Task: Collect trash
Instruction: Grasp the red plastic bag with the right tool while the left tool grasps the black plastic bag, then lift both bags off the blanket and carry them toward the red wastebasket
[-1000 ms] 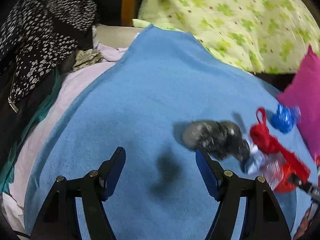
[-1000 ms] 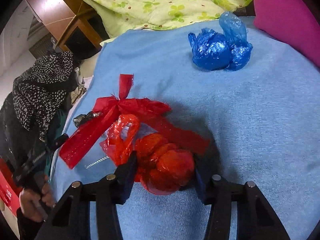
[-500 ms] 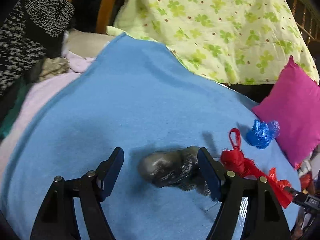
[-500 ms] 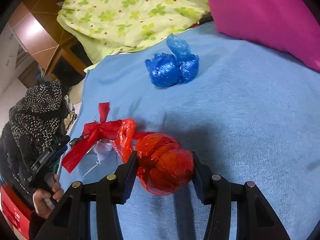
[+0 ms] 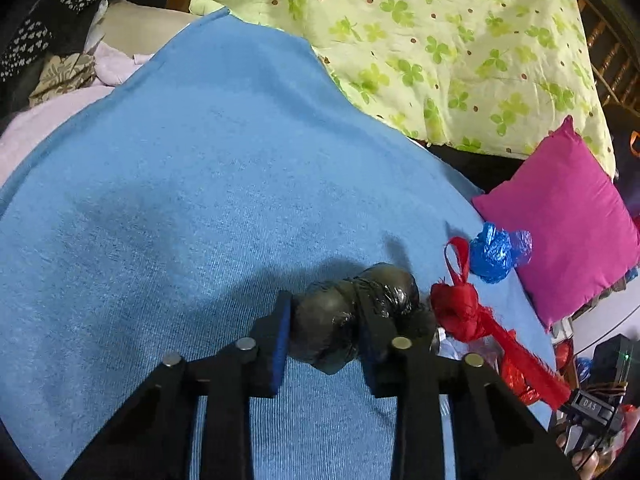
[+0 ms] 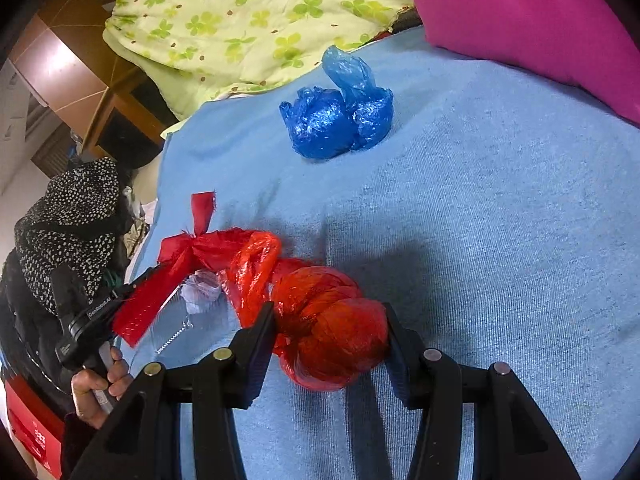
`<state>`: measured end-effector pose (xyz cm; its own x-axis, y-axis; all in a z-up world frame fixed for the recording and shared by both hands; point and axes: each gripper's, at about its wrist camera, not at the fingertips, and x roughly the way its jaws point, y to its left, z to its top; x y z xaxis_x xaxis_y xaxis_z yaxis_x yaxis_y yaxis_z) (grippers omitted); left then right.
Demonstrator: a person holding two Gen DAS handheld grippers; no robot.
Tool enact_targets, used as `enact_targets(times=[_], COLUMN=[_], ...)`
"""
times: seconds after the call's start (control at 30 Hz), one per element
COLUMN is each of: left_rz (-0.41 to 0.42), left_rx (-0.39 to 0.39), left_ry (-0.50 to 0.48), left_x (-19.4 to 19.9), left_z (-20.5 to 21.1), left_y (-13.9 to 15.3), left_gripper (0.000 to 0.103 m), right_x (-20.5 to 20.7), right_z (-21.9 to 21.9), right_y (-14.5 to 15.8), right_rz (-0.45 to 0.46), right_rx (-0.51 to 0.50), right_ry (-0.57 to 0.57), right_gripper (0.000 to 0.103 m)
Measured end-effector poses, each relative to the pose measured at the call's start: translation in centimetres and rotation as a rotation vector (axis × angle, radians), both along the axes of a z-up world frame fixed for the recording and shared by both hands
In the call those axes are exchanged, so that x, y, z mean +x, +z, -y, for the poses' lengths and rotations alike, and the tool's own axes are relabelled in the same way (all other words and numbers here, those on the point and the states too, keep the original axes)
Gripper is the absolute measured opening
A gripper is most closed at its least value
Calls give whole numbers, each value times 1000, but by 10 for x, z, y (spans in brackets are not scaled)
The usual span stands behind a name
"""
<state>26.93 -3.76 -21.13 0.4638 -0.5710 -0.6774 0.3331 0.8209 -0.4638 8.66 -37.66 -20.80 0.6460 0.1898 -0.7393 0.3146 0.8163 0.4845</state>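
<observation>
A black plastic trash bag (image 5: 332,332) lies on the blue blanket (image 5: 200,160). My left gripper (image 5: 324,308) is closing on it, and both pads press into its sides. Just right of it sit a red knotted strip (image 5: 456,308) and a small blue bag (image 5: 498,254). In the right wrist view my right gripper (image 6: 327,316) is shut on a red knotted plastic bag (image 6: 320,344) resting on the blanket (image 6: 500,240). The blue bag (image 6: 336,120) lies beyond it, untouched. A crumpled white scrap (image 6: 200,292) sits under the red strip (image 6: 160,300).
A pink cushion (image 5: 572,220) borders the blanket on the right, and a green clover quilt (image 5: 440,40) lies behind. Dark spotted clothing (image 6: 68,220) and pale laundry (image 5: 64,76) are piled at the left. A person's hand (image 6: 96,388) grips the left gripper's handle.
My left gripper swung right over the black bag, came down and shut on it. My right gripper kept its hold on the red bag and shifted only slightly.
</observation>
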Motion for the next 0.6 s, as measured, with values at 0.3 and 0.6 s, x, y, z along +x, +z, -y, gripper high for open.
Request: enact_targets(times=[0.3,0.6], left_rz=[-10,100], left_rx=[100,39], left_ry=[-18,37], left_x=[-28,-22], left_z=[-8,-20], left_y=[22,38], left_gripper=[26,73], right_x=[3,11], right_z=[-4,-8], right_y=[-1,-7], right_rz=[-10,-29], right_rx=[59,84], right_ry=[45,51], right_gripper=[62,66])
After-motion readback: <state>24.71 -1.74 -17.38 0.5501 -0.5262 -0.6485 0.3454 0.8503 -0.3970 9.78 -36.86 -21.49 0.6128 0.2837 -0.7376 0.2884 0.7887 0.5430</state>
